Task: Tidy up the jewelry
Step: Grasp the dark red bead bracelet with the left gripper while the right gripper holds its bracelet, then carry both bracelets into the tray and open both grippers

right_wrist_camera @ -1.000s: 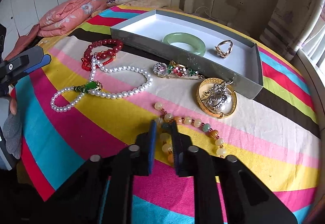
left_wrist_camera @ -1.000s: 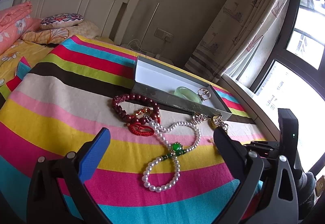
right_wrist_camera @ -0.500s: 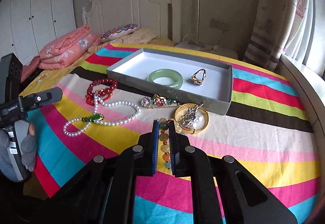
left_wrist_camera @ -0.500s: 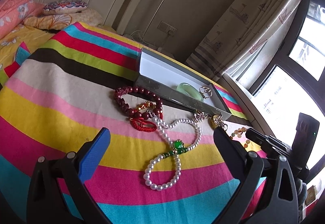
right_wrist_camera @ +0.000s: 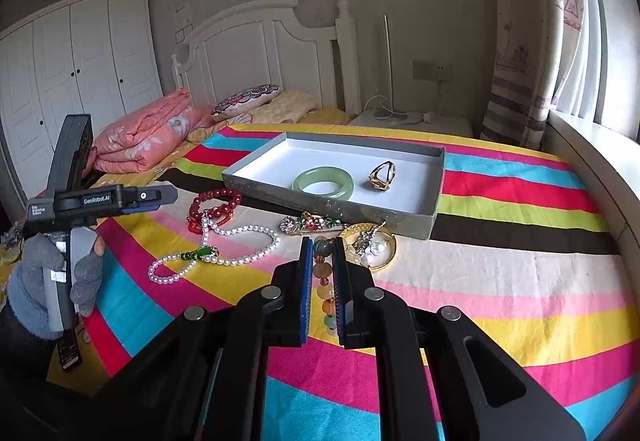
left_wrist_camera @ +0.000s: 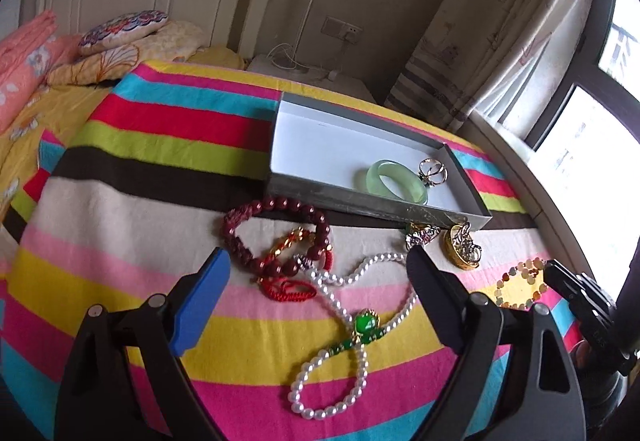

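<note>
Right wrist view: a multicolored bead bracelet (right_wrist_camera: 322, 273) is clenched between the narrowly closed fingers of the right gripper (right_wrist_camera: 321, 253) and is seen hanging in the gap between the blue pads, above the striped bedspread (right_wrist_camera: 500, 281). Just beyond the fingertips, a gold bangle (right_wrist_camera: 374, 249) with silver pieces and pearls piled inside it is laid on the bedspread, with a flowered brooch (right_wrist_camera: 310, 223) just beside it. Farther back, a grey tray (right_wrist_camera: 434, 197) is set on the dark stripe; a pale green jade bangle (right_wrist_camera: 323, 182) and a gold ring (right_wrist_camera: 382, 173) are held in it, apart from each other. To the left, a pearl necklace (right_wrist_camera: 224, 249) with a green pendant is looped on the cloth, its far end touching a dark red bead bracelet (right_wrist_camera: 214, 205).

In the left wrist view, the left gripper (left_wrist_camera: 316, 277) is held with its fingers spread wide and nothing between them, above the pearl necklace (left_wrist_camera: 352, 305) and dark red bead bracelet (left_wrist_camera: 276, 237). The multicolored bead bracelet (left_wrist_camera: 518, 281) is seen at the right, at the right gripper's tip.
</note>
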The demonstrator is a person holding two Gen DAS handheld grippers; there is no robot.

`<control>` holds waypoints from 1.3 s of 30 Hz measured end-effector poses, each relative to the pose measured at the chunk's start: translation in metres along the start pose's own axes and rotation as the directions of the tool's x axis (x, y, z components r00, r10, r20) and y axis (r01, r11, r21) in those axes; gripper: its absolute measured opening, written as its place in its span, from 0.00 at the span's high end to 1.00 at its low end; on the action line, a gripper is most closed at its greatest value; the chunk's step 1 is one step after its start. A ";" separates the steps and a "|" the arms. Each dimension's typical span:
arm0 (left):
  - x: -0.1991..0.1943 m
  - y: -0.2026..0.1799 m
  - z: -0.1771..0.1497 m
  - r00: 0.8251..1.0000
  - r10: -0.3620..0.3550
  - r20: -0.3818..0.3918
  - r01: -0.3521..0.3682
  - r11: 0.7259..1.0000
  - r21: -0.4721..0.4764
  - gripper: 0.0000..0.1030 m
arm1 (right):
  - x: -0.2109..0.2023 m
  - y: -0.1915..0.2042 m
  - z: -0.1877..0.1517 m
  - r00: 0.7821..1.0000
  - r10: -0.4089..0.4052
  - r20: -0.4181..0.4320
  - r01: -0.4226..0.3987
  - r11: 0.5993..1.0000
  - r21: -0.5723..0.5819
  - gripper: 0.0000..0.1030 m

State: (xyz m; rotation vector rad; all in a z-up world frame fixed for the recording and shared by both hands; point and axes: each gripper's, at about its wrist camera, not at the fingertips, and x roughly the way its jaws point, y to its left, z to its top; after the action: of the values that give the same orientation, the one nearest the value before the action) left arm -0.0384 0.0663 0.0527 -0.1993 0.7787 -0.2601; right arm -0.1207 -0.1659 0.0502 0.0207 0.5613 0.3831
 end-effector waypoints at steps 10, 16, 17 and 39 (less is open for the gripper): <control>0.081 -0.027 0.033 0.978 0.074 -0.194 -0.043 0.986 0.161 0.55 | -0.004 -0.009 -0.007 1.000 0.017 0.008 -0.018 1.000 0.023 0.91; 0.108 -0.035 0.030 0.951 0.166 -0.259 -0.098 0.962 0.257 0.76 | -0.006 -0.017 -0.010 1.000 0.024 0.015 -0.025 0.999 0.044 0.91; 0.108 -0.034 0.030 0.951 0.180 -0.251 -0.112 0.959 0.262 0.88 | -0.006 -0.017 -0.011 1.000 0.025 0.016 -0.025 0.999 0.046 0.91; -0.024 -0.015 0.066 0.999 -0.033 0.012 0.032 0.992 0.123 0.89 | -0.010 -0.011 -0.011 0.999 0.040 0.031 -0.041 0.999 0.033 0.91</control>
State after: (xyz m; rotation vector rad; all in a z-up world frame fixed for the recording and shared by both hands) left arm -0.0097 0.0648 0.1188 -0.0972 0.7434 -0.3363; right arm -0.1304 -0.1803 0.0450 0.0708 0.5376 0.4120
